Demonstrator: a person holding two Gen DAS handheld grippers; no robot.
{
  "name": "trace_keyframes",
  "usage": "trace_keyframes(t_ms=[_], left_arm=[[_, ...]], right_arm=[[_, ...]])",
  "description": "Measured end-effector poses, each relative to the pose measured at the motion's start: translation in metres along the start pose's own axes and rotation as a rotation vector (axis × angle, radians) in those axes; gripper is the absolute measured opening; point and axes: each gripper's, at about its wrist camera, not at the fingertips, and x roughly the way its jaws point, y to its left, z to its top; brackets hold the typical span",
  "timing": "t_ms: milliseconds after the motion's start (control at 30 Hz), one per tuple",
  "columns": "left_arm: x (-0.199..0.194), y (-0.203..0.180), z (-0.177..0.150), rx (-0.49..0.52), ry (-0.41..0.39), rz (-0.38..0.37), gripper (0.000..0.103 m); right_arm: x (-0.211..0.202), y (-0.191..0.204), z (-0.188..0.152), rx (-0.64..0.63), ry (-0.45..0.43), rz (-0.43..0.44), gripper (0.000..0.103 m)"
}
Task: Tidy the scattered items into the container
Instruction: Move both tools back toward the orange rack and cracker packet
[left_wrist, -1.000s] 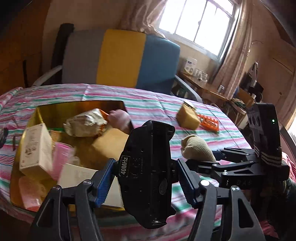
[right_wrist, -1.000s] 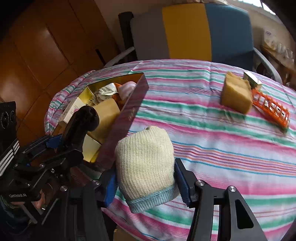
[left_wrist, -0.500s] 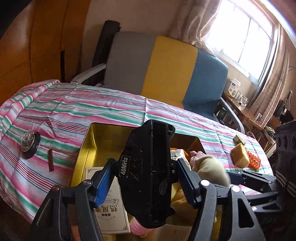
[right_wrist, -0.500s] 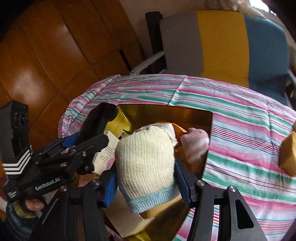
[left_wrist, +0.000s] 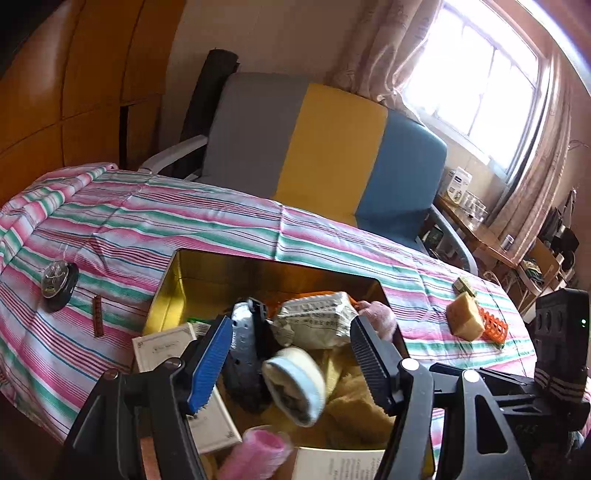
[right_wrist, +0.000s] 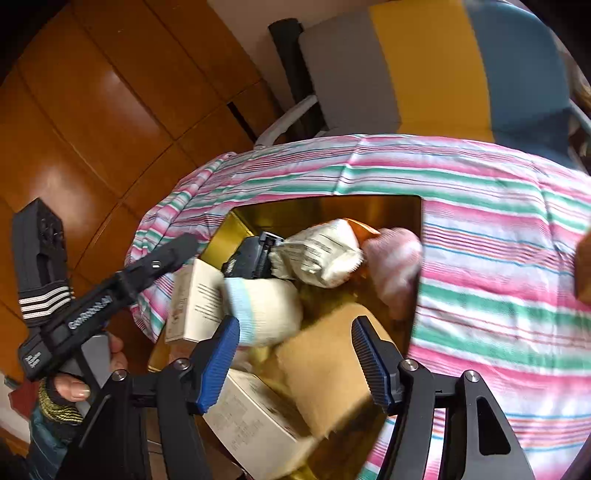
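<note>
— Sock (right_wrist: 264, 310) lies loose in our tin (right_wrist: 332, 206), just ahead-left of the right gripper (right_wrist: 291, 354), jaws wide, empty.
— Left gripper (left_wrist: 291, 360) also gapes empty; sponge (left_wrist: 464, 317) sits far right, nearer our right.

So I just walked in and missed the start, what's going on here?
A person is tidying a striped table with two handheld grippers. Both grippers, left and right, are open above the gold tin; a black device and a cream sock lie inside. A tan block and black disc remain out.
</note>
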Motion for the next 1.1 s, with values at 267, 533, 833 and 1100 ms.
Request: trace_keyframes(t_ms=[267,533,833,1100], left_arm=[[-0.008,-0.121,-0.047,0.276,0.1,-0.267,0.071],[0.037,-0.221,-0.12,0.462,0.313,-0.395,0.071],[0.069,-0.235,-0.142,0.503,0.37,-0.353,0.071],[0.091,-0.221,-0.143,0.414,0.401,-0.37,0.071]], right_arm=[[-0.066,-0.083,-0.05,0.148,-0.06,-0.126,0.073],[-0.148,-0.201,-0.106,0.397,-0.134,-0.319,0.075],[-0.191,-0.296,-0.076,0.465,-0.194,-0.442,0.081],[-0.155,-0.341,0.025,0.353,-0.134,-0.51,0.084]])
